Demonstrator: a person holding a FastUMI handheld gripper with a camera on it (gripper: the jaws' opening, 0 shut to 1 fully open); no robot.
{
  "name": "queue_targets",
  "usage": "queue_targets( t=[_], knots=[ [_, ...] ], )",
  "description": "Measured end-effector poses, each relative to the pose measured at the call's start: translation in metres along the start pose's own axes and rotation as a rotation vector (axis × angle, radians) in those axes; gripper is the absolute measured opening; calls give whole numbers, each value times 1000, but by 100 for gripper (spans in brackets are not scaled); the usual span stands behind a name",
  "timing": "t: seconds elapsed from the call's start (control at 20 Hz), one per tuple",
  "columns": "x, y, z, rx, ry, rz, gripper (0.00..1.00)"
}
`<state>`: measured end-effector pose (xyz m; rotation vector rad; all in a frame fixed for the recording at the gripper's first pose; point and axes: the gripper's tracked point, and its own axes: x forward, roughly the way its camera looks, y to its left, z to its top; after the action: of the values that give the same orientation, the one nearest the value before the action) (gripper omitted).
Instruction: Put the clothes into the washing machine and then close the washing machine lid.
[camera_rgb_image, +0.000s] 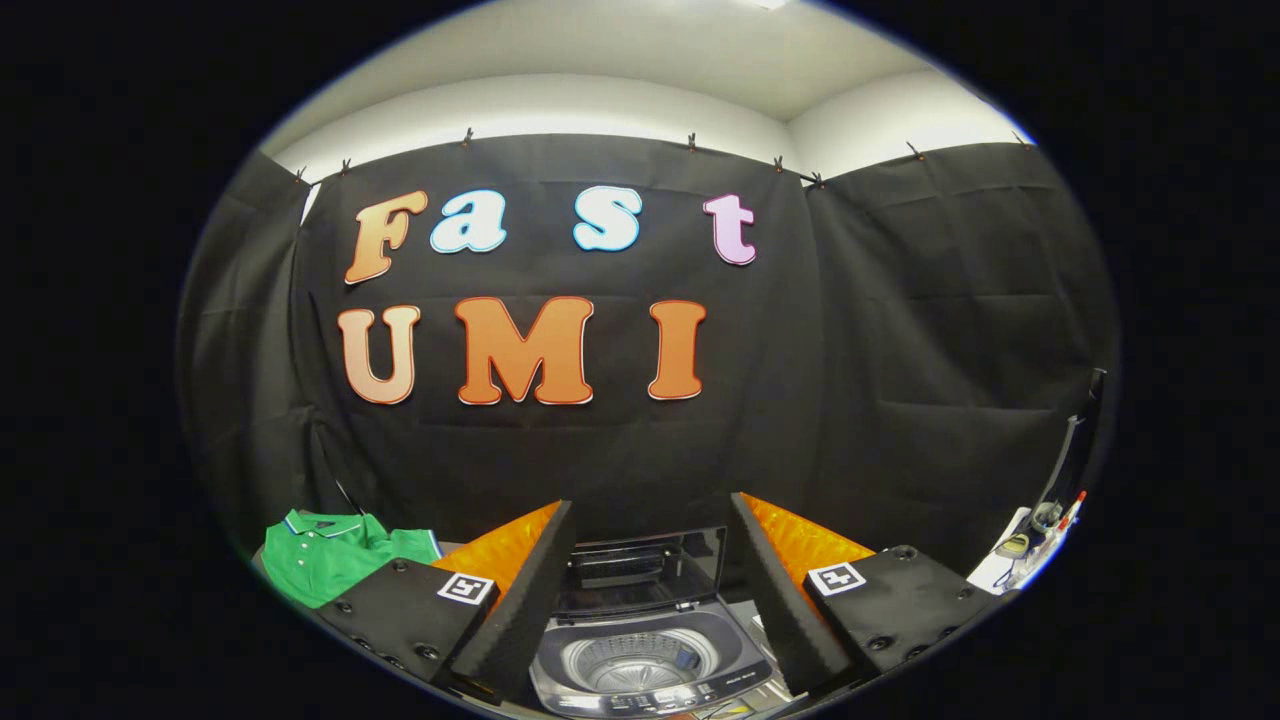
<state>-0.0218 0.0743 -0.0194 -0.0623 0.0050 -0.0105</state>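
A: Where do the jaws stand?

B: The gripper (650, 590) sits at the bottom middle of the frame; its jaws are spread wide apart and hold nothing; each finger (520, 600) slants outward from the centre.

A: And the washing machine?

B: The washing machine (650, 665) shows low in the frame, in the gap between the two fingers and just beyond them; its lid (645, 570) is raised and stands upright at the back; the round drum (640, 660) lies open below it, and nothing can be made out inside.

A: Where are the clothes?

B: A green shirt (335, 560) with a collar lies at the lower left of the frame, to the left of the left finger and well apart from the washing machine; whether it rests on a desk cannot be told.

A: Anything else?

B: At the lower right edge, beyond the right finger, a few small items (1035, 540) sit on a white surface; they are too small to name.
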Motion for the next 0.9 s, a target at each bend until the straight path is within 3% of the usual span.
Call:
queue_targets(
  t=[0.5,0.9],
  knots=[
    [14,108,-25,-28,69,127,98],
    [13,223,-61,-44,166,323,99]
  ],
)
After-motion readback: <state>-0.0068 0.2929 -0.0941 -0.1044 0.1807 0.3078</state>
